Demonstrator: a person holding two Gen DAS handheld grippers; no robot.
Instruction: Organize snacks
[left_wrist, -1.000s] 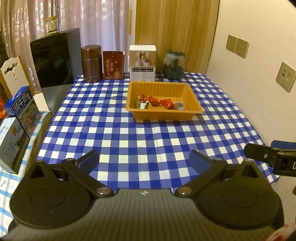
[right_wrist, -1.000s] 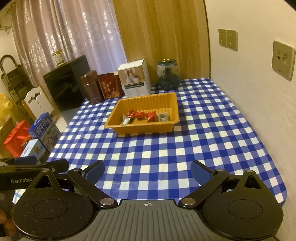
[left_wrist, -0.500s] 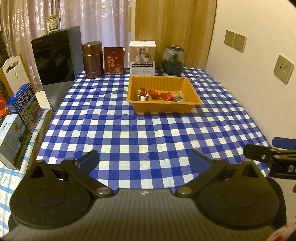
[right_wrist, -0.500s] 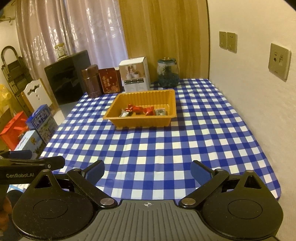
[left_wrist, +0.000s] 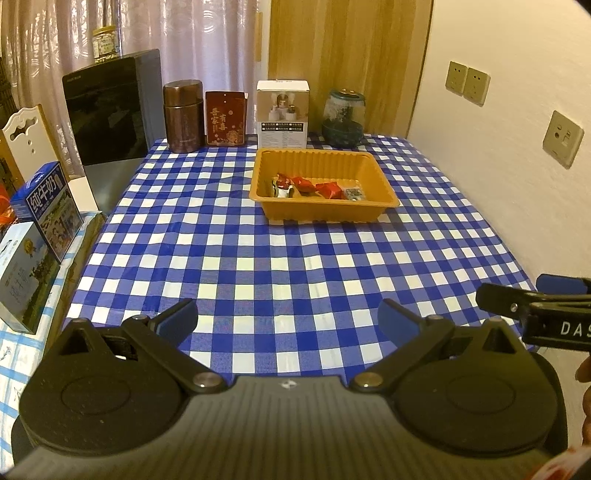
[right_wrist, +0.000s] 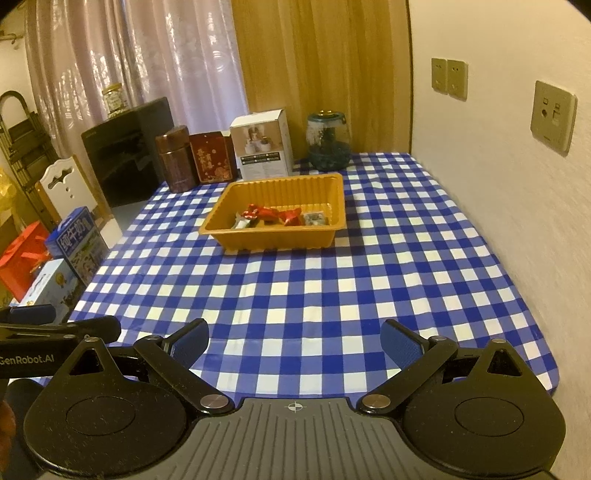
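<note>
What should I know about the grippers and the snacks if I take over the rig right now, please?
Left gripper: open, empty, at the near table edge.
Right gripper: open, empty, alongside it.
Snacks: a few wrapped pieces, mostly red, lie in the orange tray on the checked tablecloth.
Done: no snack is visible outside the tray.
Left: apparently nothing, though arranging inside the tray may remain.

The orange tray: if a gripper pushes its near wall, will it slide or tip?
The orange tray is low and wide, so it would probably slide. Its thin ribbed walls may flex. Holding few snacks, it is likely light.
</note>
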